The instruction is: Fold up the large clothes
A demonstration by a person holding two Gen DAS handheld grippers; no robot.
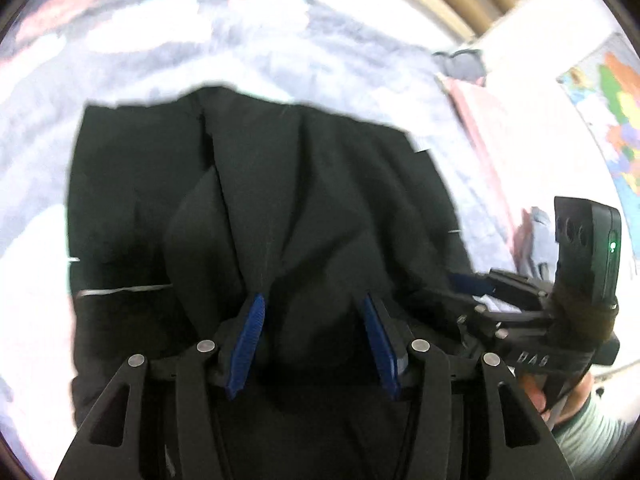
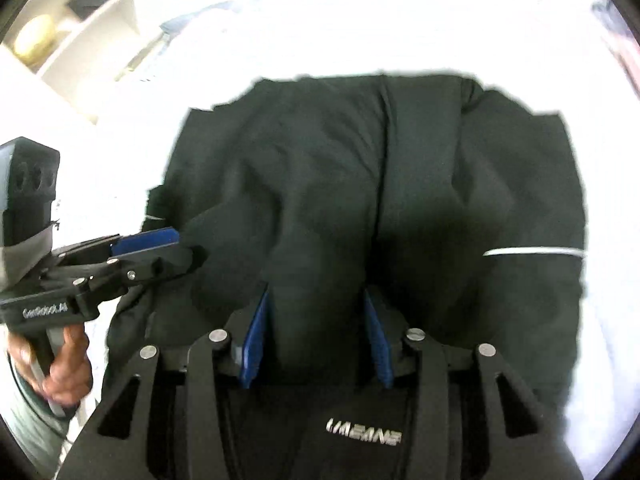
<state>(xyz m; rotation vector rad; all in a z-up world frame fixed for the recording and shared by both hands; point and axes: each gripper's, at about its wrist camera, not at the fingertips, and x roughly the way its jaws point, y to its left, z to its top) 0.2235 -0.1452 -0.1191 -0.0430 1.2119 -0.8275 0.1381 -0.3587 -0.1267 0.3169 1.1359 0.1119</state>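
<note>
Garment lies spread on the bed; left gripper and right gripper side by side over its near edge, fabric between each pair of fingers; pillow to the right.

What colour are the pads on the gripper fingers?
Blue pads, clearest in the left wrist view.

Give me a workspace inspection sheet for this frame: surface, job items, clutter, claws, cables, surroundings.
Surface: bed with pale patterned bedding, overexposed in the right wrist view.
Job's things: black garment lying partly folded, creased; white stripe on one side.
Clutter: dark cloth bundle at the far side of the bed.
Claws: left claw and right claw both part open over the garment; fabric rises between each pair of pads, grip unclear.
Cables: nothing seen.
Surroundings: colourful map on wall; white shelf.
</note>
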